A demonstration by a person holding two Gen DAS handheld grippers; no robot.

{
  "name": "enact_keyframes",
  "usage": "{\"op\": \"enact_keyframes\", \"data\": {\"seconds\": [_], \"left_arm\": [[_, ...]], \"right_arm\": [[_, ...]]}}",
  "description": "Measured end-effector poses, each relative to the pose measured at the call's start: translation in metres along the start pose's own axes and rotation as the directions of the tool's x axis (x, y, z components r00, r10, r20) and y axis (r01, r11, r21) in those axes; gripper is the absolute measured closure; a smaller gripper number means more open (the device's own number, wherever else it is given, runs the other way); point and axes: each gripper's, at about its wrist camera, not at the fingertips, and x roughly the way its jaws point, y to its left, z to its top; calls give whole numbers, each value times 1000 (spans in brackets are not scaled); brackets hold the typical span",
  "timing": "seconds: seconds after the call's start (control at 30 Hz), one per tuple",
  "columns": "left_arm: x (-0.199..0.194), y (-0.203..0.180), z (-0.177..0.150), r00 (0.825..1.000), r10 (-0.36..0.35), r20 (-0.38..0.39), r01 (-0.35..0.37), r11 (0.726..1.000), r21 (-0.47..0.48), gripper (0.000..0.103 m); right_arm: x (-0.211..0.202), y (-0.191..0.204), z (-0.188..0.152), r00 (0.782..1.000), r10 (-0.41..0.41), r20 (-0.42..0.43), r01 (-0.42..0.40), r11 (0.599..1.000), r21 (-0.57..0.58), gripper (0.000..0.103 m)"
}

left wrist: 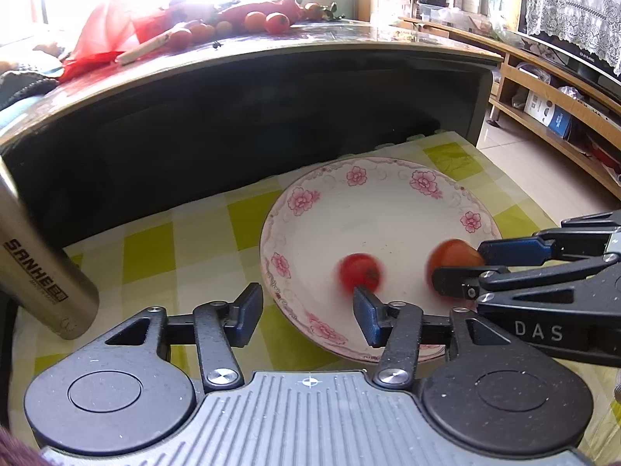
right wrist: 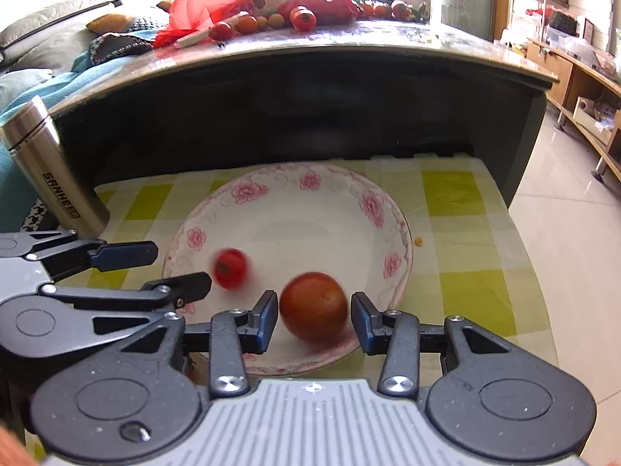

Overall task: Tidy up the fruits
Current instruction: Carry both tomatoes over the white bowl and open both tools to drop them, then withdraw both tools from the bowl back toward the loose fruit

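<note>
The right gripper (right wrist: 314, 322) hangs over the near rim of the plate (right wrist: 271, 186), its fingers (right wrist: 268, 322) spread with the large fruit (right wrist: 313, 306) between them. The left pad looks to be at the fruit's skin or just beside it; a clear gap shows on the right. So the fruit appears released, or about to be, not pinched. It sits low over the plate's near edge, slightly blurred, and whether it rests on the plate cannot be told.

The left gripper (left wrist: 308, 312) hovers at the plate's near-left rim, fingers spread wide and empty. The small fruit (left wrist: 361, 273) lies just beyond its right finger, in the plate's near half, blurred as if rolling. From the left gripper it lies ahead and to the right; from the right gripper it lies ahead and to the left, near the other tool's fingertips.

Both fruits are round, so no long axis governs a grasp. Judging from this, both have reached the plate, and the next move is likely backing both tools away without nudging them.

The plate stands on a low tabletop (right wrist: 458, 202) in yellow-checked cloth, with a flask (right wrist: 54, 171) at its far-left edge. Beyond, on a higher dark table (right wrist: 349, 42), more fruits (right wrist: 271, 21) wait beside a red bag (right wrist: 198, 4), well apart from both grippers.
</note>
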Motion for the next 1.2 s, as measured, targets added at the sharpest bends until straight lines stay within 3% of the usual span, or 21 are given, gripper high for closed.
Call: {"op": "enact_keyframes", "data": {"seconds": [0.27, 0.5, 0.97, 1.2], "left_arm": [[-26, 7, 1, 999, 5, 36, -5, 1000, -6, 41], [-52, 16, -7, 999, 13, 43, -12, 999, -31, 40], [-92, 16, -54, 1000, -3, -4, 3, 1000, -15, 37], [-101, 16, -75, 999, -11, -38, 10, 999, -31, 37]], "right_arm": [[-23, 1, 7, 998, 12, 59, -12, 1000, 14, 54], [-47, 15, -3, 997, 49, 60, -50, 999, 22, 53], [-76, 51, -47, 997, 81, -18, -82, 996, -43, 53], [-83, 61, -73, 997, 41, -63, -46, 996, -81, 53]]}}
